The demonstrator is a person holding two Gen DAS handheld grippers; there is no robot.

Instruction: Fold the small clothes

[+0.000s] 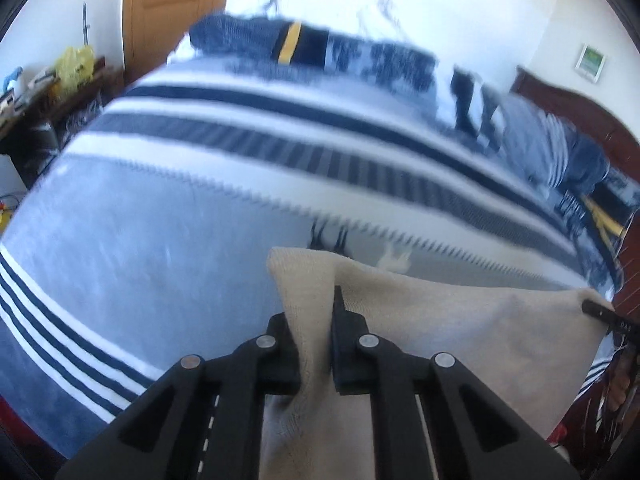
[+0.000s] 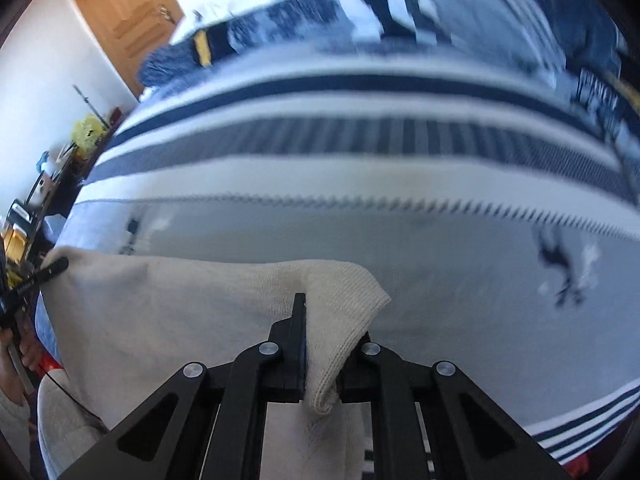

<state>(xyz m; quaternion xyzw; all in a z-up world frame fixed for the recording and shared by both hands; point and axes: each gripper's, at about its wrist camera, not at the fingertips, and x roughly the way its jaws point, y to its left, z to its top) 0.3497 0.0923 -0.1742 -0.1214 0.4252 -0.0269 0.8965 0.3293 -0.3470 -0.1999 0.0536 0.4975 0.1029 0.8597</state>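
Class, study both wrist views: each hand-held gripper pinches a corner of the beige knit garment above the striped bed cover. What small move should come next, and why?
Probably carry both corners forward and lower them together. The left hand-held gripper and right hand-held gripper each clamp a corner of the beige garment, stretched between them above the striped bed cover.

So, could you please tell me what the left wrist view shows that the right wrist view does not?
Only the left wrist view shows the dark headboard and a small framed picture on the wall. Only the right wrist view shows the dark horse motif on the bedspread clearly. Both show the beige cloth held taut above the striped bedspread, the left gripper and right gripper each shut on a corner, the wooden door and a cluttered table.
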